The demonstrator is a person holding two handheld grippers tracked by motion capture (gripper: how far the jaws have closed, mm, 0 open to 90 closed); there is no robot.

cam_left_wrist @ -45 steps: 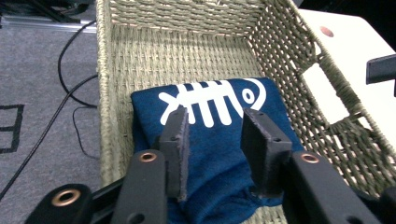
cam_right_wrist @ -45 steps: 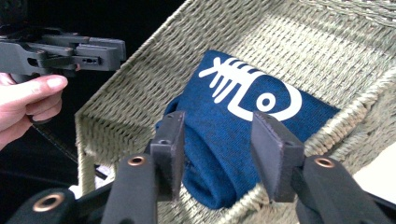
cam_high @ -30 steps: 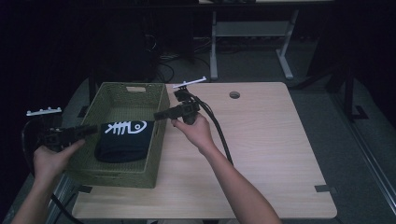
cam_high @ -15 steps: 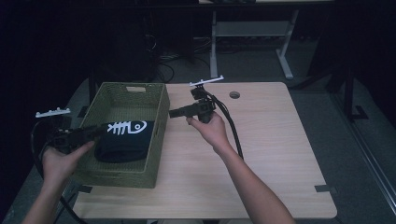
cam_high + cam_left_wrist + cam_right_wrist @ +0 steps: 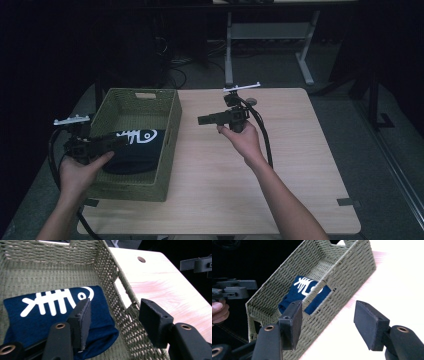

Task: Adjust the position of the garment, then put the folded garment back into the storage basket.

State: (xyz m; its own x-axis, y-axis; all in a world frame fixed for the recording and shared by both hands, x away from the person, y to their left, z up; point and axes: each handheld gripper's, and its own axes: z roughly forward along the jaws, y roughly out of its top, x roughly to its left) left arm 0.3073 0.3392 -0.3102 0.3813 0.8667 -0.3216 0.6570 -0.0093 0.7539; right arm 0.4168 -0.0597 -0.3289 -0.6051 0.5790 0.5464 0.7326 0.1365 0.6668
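Note:
A green woven basket (image 5: 171,131) stands on the left of the wooden table (image 5: 290,170). In it lies a folded dark blue cloth (image 5: 136,152) with a white fish-skeleton print. My left gripper (image 5: 120,141) hovers over the basket's near left part, open. In the left gripper view (image 5: 115,303) one jaw is over the cloth (image 5: 37,315) and the other over the basket wall (image 5: 110,277). My right gripper (image 5: 201,120) is open above the table, right of the basket, pointing at it (image 5: 329,306). Both pairs of jaws have just been opening, with nothing between them.
A round cable hole (image 5: 251,101) sits near the table's far edge. Cables trail from both grippers. Another desk's metal legs (image 5: 229,55) stand on the dark floor behind. A tape mark (image 5: 348,202) is at the near right corner.
My right gripper has drawn back to the right, away from the basket's rim and out over the table. My left gripper has edged right over the basket. Both pairs of jaws stand wider.

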